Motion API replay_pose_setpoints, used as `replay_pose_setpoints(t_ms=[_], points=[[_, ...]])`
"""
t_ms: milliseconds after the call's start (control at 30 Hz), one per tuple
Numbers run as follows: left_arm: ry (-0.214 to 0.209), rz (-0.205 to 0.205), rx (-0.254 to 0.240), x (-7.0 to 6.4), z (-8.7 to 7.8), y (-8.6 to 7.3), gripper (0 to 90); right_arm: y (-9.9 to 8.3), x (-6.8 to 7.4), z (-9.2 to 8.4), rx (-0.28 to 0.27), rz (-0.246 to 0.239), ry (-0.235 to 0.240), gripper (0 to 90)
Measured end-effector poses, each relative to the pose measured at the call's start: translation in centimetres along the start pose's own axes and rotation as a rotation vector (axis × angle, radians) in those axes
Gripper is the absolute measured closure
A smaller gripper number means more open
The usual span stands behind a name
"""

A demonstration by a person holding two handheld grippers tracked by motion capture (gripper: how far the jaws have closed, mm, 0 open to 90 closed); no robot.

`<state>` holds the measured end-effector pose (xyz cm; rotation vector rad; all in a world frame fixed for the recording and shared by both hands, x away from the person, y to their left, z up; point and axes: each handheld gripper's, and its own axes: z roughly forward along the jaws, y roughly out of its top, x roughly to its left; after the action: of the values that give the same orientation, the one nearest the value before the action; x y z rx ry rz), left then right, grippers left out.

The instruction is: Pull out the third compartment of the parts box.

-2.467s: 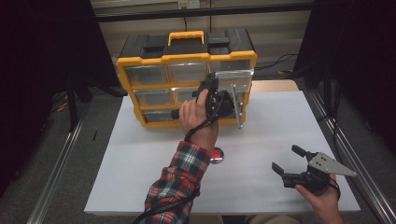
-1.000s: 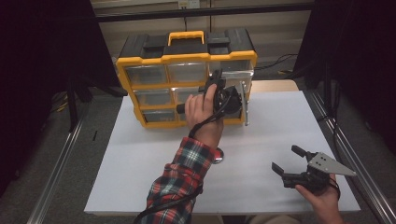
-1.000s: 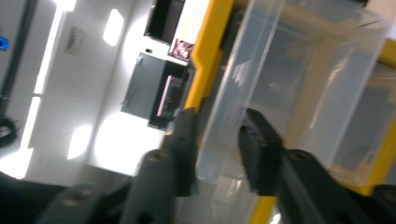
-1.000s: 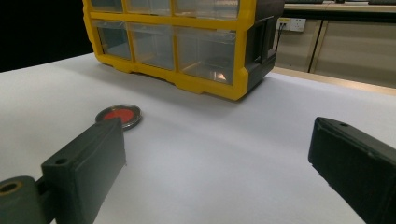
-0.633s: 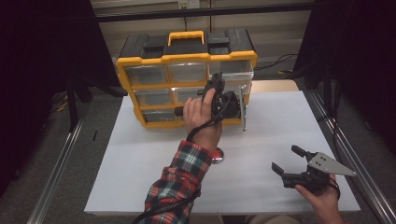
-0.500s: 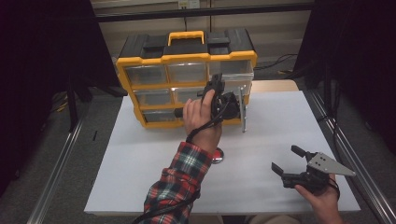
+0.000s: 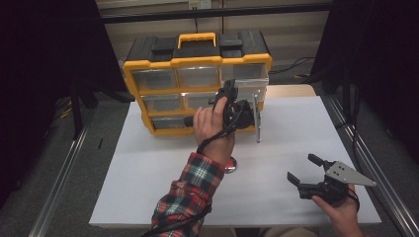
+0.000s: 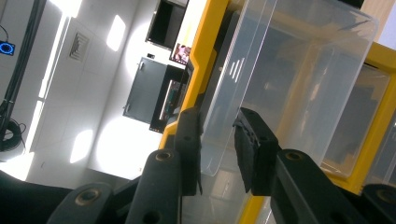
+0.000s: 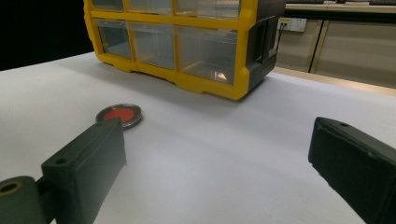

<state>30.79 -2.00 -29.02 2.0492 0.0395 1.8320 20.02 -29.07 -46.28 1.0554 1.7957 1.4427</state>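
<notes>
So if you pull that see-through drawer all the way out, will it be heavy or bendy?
Probably light: the clear drawer is thin plastic and looks empty. Its walls seem stiff enough, since the left hand-held gripper pinches the front lip without visibly bending it. Smooth plastic may be a bit slippery, so it could slide out of the yellow organizer easily.

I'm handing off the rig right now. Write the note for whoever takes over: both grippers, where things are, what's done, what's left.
Left gripper: jaws either side of the front wall of a clear drawer in the yellow organizer, middle row, right end; the drawer is pulled partly out.
Right gripper: open, empty, low over the white table at its right front.
Red-centred round disc: on the table in front of the organizer.
Left, probably: finish the drawer; the disc's purpose is unknown.
</notes>
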Motion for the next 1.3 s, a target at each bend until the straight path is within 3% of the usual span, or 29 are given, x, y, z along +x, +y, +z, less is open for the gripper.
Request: replay_pose_setpoints(t_ms=[367, 600, 1300], points=[[-0.004, -0.026, -0.008, -0.2, -0.6, 0.0, 71.6, 0.0, 0.1, 0.1, 0.002, 0.003, -0.001, 3.5], [-0.001, -0.013, -0.011, -0.1, -0.9, 0.0, 71.4, -0.1, 0.1, 0.1, 0.002, -0.005, 0.004, 3.5], [-0.004, -0.028, -0.014, -0.1, -1.3, 0.1, 70.9, -0.1, 0.1, 0.2, 0.003, -0.007, 0.005, 3.5]])
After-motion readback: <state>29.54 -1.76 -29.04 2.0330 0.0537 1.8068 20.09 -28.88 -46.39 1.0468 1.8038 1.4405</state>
